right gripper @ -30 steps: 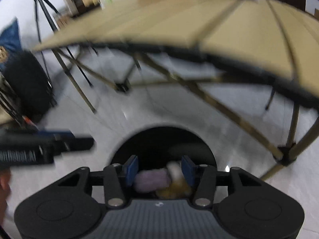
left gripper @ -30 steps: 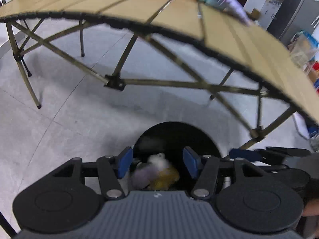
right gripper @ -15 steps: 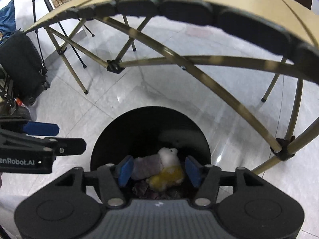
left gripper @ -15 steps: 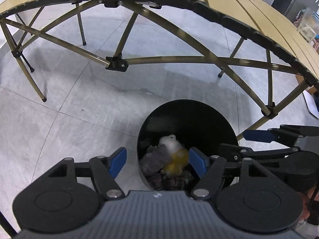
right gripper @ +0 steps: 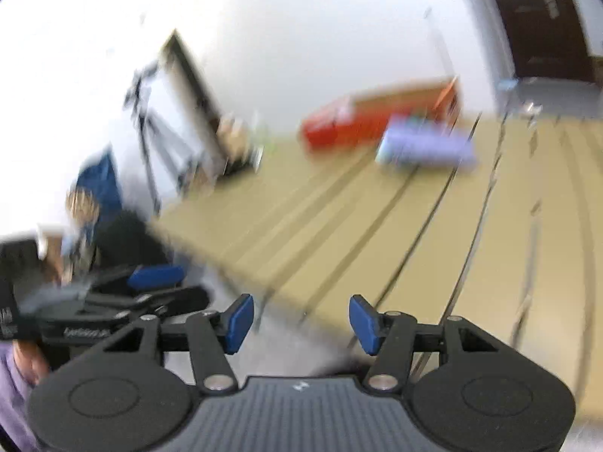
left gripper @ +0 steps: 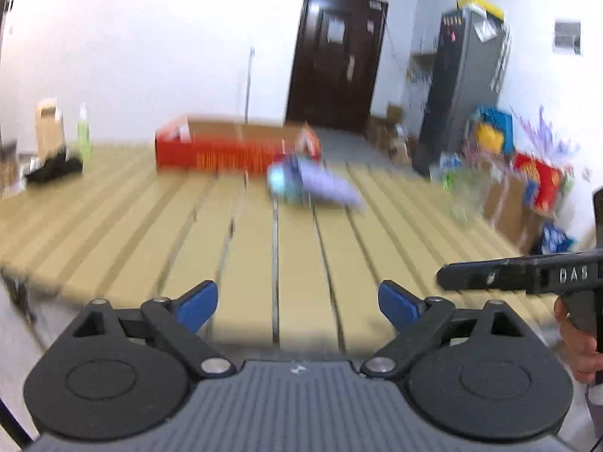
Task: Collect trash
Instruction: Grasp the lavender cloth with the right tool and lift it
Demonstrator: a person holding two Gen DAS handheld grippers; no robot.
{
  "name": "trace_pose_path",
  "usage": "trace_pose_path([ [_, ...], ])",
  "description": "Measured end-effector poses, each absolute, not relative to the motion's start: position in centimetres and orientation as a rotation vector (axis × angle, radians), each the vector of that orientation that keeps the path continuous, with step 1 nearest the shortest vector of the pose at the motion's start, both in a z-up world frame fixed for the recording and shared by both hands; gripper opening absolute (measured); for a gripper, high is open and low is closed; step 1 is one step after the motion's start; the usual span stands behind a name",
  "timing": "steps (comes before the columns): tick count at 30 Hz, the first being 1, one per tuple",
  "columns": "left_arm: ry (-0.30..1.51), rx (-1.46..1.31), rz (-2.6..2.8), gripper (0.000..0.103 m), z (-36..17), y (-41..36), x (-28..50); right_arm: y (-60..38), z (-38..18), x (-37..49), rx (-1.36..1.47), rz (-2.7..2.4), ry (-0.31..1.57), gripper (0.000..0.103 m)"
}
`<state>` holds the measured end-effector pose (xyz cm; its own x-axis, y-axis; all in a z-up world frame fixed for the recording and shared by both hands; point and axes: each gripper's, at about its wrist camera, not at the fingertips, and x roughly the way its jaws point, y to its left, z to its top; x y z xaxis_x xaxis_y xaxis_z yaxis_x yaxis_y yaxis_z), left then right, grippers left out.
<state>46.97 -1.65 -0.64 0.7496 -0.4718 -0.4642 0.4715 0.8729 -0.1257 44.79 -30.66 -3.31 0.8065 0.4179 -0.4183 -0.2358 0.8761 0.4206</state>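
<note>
Across the slatted table (left gripper: 294, 248), both grippers, left (left gripper: 297, 303) and right (right gripper: 297, 320), gape empty, the left's jaws having just widened; rushing could knock the purple wrapper (left gripper: 324, 186) off the edge.

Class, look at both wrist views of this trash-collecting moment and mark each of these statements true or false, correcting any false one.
1. The left gripper holds a crumpled tissue. False: nothing is between its jaws, which have just been opening.
2. A purple packet lies on the slatted table. True.
3. The red box sits at the table's near edge. False: it is at the far side.
4. The right gripper is empty. True.
5. The door behind the table is white. False: it is dark.
</note>
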Motion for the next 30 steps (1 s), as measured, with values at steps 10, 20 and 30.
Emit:
trace_pose_path([
  [10, 0.767, -0.313, -0.362, 0.069, -3.1, -13.3, 70.8, -39.3, -7.2, 70.0, 0.406, 0.071, 0.631, 0.069],
  [20, 0.778, -0.399, -0.467, 0.004, -6.8, -12.9, 72.1, -37.5, -9.2, 70.3, 0.415, 0.197, 0.595, 0.022],
  [30, 0.646, -0.334, -0.592, 0.004, 1.1, -10.3, 60.7, -35.8, -1.5, 57.9, 0.384, 0.247, 0.481, 0.013],
])
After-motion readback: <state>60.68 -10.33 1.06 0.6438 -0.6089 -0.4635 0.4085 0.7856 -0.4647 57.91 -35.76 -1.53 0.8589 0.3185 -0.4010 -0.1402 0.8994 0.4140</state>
